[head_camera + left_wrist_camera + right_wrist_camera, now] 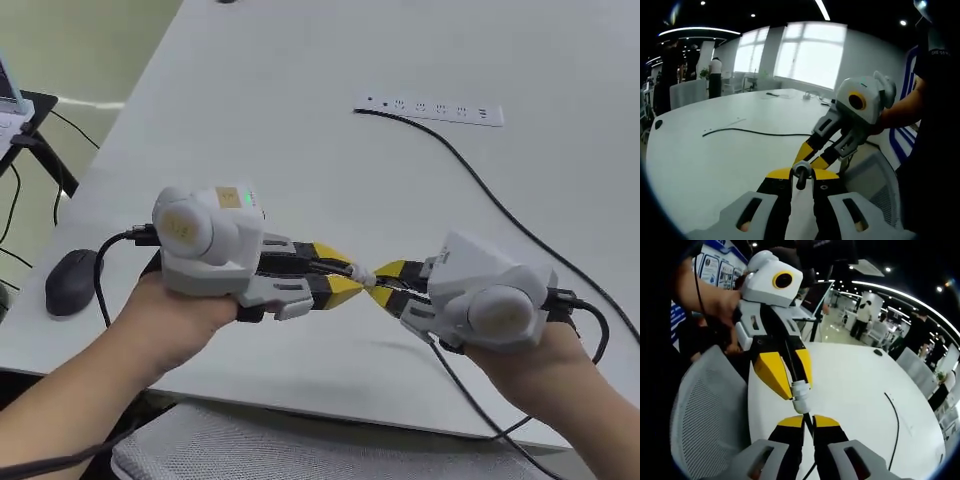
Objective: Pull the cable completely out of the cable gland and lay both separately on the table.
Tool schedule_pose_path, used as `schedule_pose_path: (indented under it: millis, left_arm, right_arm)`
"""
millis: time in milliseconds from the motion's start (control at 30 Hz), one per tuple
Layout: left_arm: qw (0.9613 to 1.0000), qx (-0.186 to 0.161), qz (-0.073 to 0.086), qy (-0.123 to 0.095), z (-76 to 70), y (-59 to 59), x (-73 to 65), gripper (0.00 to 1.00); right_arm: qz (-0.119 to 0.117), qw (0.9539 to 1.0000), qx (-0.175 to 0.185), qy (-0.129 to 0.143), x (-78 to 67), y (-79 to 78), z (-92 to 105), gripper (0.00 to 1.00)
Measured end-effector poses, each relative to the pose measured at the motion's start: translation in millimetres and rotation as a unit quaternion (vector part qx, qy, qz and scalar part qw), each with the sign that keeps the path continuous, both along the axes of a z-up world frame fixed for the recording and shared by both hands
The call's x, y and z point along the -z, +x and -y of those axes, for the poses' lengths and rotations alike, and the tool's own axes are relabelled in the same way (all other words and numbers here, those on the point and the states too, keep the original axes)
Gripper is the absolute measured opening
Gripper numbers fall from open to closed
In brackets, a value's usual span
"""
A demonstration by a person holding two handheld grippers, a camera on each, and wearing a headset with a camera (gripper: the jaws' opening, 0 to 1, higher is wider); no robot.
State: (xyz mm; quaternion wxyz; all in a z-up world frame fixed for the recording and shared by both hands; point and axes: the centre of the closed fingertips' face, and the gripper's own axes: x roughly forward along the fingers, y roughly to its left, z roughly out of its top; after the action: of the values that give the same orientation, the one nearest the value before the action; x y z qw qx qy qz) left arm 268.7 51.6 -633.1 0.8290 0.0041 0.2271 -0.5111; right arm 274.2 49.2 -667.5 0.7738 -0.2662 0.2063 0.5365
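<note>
Tip to tip above the white bench (pixel 300 130): the left claw (pixel 342 276) is clenched on the pale cable gland (pixel 362 274), which sits between its yellow tips. The black cable (pixel 808 426) runs out of the gland straight into the right claw (pixel 388 281), clamped on it just beside the gland. Neither part touches the bench.

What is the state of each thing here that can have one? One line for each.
cable gland: held above the table, cable still in it.
cable: gripped just behind the gland, not yet pulled out.
left claw: shut on the cable gland.
right claw: shut on the cable.
</note>
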Motion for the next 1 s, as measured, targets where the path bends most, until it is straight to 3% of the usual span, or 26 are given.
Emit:
schedule_pose_path:
  millis: [500,1000]
  left_arm:
    - [0.9999,-0.005,0.004,-0.007,-1.5,0.9,-3.5,0.15]
    - [0.9997,-0.014,0.005,-0.021,-4.1,1.8,-7.6,0.15]
  right_arm:
    - [-0.026,0.9992,0.031,-0.005,12.3,1.6,12.3,0.00]
    - [-0.075,0.9936,0.084,0.012,21.1,5.0,22.0,0.00]
